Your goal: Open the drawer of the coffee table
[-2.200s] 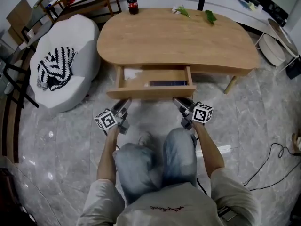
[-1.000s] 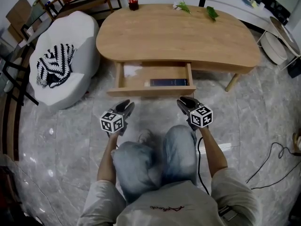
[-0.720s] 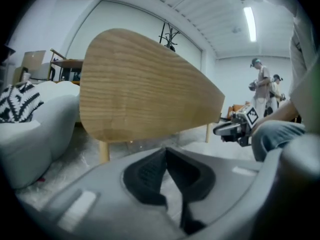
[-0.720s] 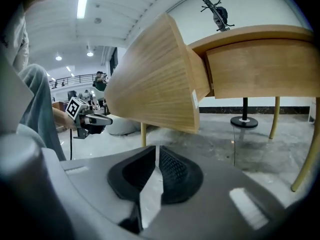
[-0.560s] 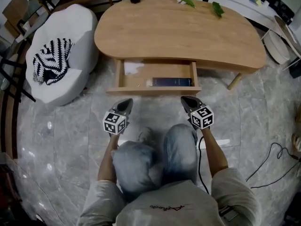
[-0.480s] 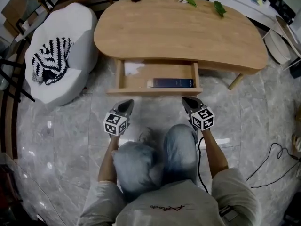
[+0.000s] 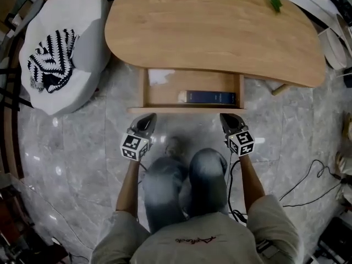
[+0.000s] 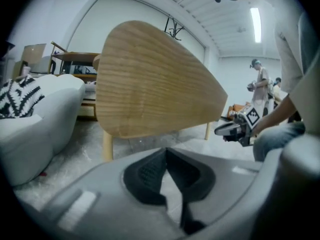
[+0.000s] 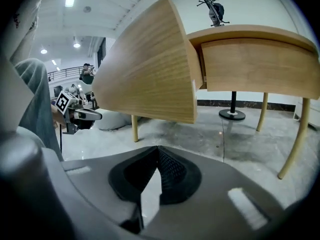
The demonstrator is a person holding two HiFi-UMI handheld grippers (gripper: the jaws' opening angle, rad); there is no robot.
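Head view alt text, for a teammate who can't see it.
The wooden drawer of the oval light-wood coffee table is pulled open, a dark blue book lying inside. In front of it, the person's left gripper and right gripper are both shut, empty, not touching it.

Left gripper: my fingers pressed together, nothing between them. Straight ahead, apart from the tips, the broad wooden drawer front; a pale leg under it on the grey floor. Left: white cushioned seat, striped cloth on it. Right: my right gripper, level, pointing left. Far back, a person standing
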